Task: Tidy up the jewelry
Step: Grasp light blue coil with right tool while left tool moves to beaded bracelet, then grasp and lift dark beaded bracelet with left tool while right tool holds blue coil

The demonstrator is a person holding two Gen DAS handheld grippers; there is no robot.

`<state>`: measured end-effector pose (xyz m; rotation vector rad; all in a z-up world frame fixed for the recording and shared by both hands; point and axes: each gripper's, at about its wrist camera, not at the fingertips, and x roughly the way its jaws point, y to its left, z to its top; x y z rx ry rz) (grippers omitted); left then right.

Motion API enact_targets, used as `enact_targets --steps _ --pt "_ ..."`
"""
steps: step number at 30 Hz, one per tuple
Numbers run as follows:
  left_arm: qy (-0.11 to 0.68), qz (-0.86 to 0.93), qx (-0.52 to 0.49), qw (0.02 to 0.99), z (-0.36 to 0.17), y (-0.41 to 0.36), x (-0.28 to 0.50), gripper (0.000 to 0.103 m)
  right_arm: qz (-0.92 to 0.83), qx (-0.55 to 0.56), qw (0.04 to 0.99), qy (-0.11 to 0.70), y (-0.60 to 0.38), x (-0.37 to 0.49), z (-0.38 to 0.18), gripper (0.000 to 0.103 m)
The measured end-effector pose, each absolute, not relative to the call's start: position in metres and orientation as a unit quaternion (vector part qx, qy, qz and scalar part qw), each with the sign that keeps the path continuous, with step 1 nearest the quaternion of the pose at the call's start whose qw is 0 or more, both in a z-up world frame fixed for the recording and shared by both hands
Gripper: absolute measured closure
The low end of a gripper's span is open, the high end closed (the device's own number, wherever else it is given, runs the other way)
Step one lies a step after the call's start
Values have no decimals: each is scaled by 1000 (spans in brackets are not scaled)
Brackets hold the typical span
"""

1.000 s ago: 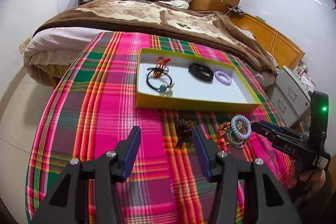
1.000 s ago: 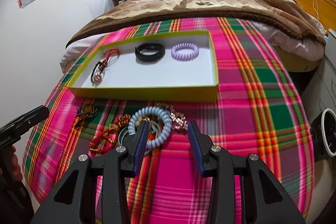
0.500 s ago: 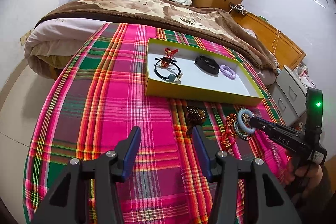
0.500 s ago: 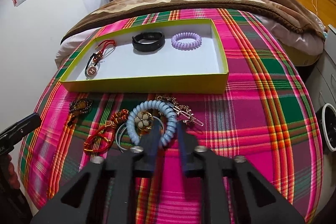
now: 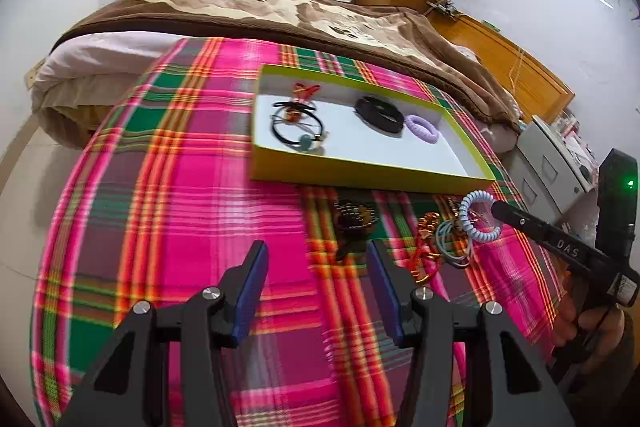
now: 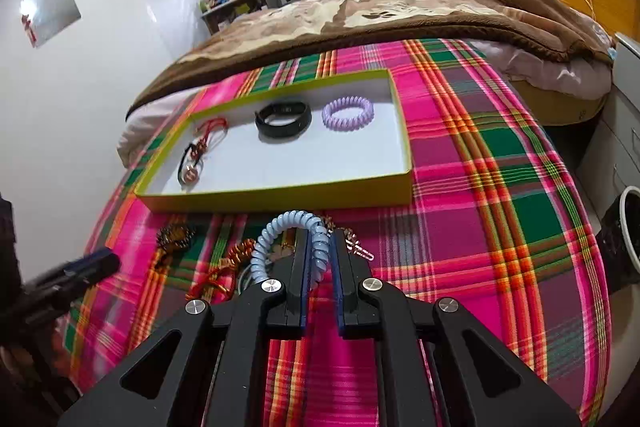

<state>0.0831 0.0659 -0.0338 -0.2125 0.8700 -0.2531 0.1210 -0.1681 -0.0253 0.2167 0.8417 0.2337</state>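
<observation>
The pale blue coil hair tie (image 6: 289, 239) is pinched between the fingers of my right claw (image 6: 320, 259), clenched on one side of the loop so the rest arches up ahead of the tips, raised off the heap. I judge that edge grip is what lets it come away without dragging its neighbours along. Just under and to the left of that claw lies the remaining heap (image 6: 224, 267): a red and gold cord piece, thin rings, a dark beaded clip, all tangled close together.

Straight ahead of the claw sits the yellow-green box (image 6: 280, 199), white inside, where a red cord charm (image 6: 200, 151), a black band (image 6: 284, 119) and a lilac coil tie (image 6: 348, 114) lie spaced apart in a row. The gap toward the near right corner looks like the natural home for my blue one.

My left claw (image 5: 316, 287) hangs released, jaws wide, holding nothing, low over the cloth with the heap ahead to its right.

Everything rests on a desk under a pink, green and orange plaid cloth (image 6: 500, 187). Beyond it stands a bed with a brown blanket (image 6: 400, 7), a teddy bear by the curtained window, and a wooden wardrobe.
</observation>
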Motion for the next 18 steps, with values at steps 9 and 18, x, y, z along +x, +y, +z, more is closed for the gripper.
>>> enact_targets --steps 9,18 --pt "425 -132 -78 892 -36 34 104 50 108 122 905 393 -183 115 -17 94" --pt "436 -87 -13 896 -50 10 118 50 109 124 910 381 -189 112 -11 94"
